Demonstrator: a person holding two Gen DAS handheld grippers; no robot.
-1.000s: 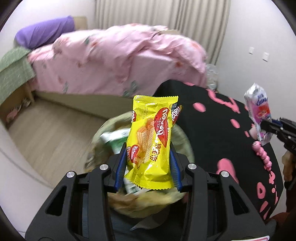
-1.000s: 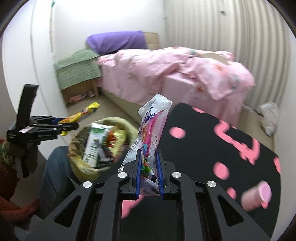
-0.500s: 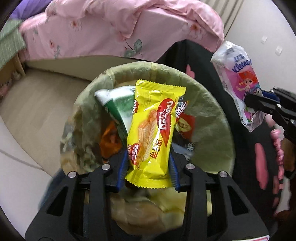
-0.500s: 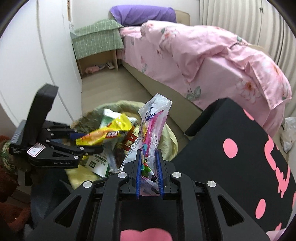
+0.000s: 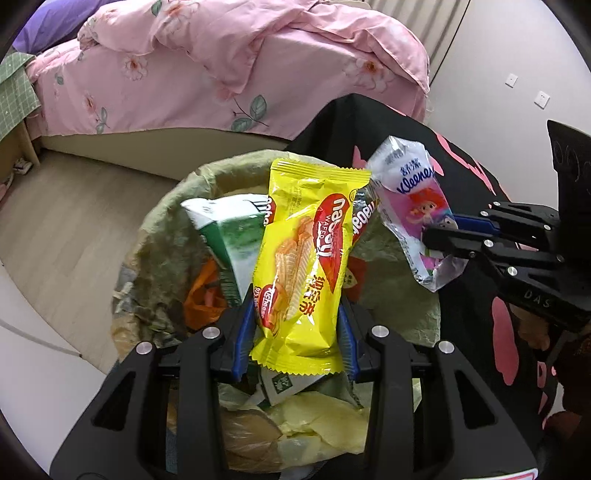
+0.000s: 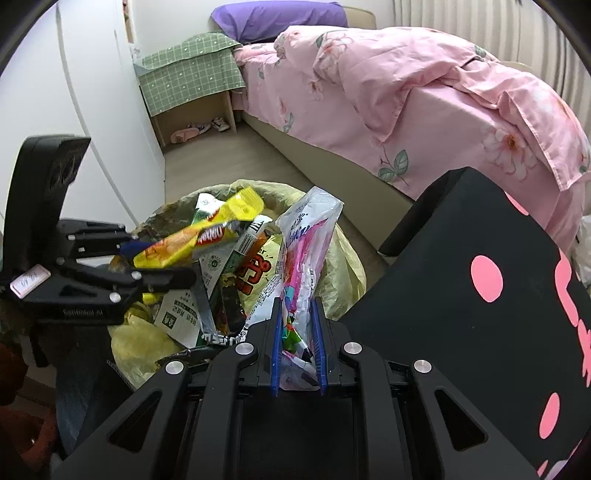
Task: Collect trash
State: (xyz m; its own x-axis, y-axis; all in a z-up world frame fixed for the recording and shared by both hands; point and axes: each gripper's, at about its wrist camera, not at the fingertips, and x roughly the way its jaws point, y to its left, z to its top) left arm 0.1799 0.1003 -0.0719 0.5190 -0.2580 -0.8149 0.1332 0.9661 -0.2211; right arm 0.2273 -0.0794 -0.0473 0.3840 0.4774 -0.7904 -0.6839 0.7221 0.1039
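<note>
I am holding my left hand-held gripper [image 5: 295, 314] over the open trash bin [image 5: 177, 229], its blue pads clamped on the sides of a yellow wafer wrapper [image 5: 303, 266] that is standing upright between them. Straight ahead of and below this gripper, the bin's yellow-green liner is showing around a green and white carton [image 5: 229, 236], an orange scrap [image 5: 201, 299] and a red packet. More crumpled yellow plastic is lying just under the gripper's body.

I am keeping my right hand-held gripper [image 6: 297, 343] nearly closed, pinching the lower end of a clear tissue pack wrapper [image 6: 306, 251] printed in pink and blue. The wrapper is rising upright from the pads, and its top is leaning over the near rim of the bin. In the left wrist view this same wrapper is hanging to the right of the yellow one, at the bin's right edge, held by the other gripper coming in from the right.

To the right of my right gripper, the black table [image 6: 461, 314] with pink spots is sitting just beside the bin. Beyond both grippers, the bed [image 6: 406, 92] with its pink flowered quilt is running across the room, with a purple pillow [image 6: 277, 14] at its far end. A green checked cloth [image 6: 192, 70] is covering a low shelf beside it.
</note>
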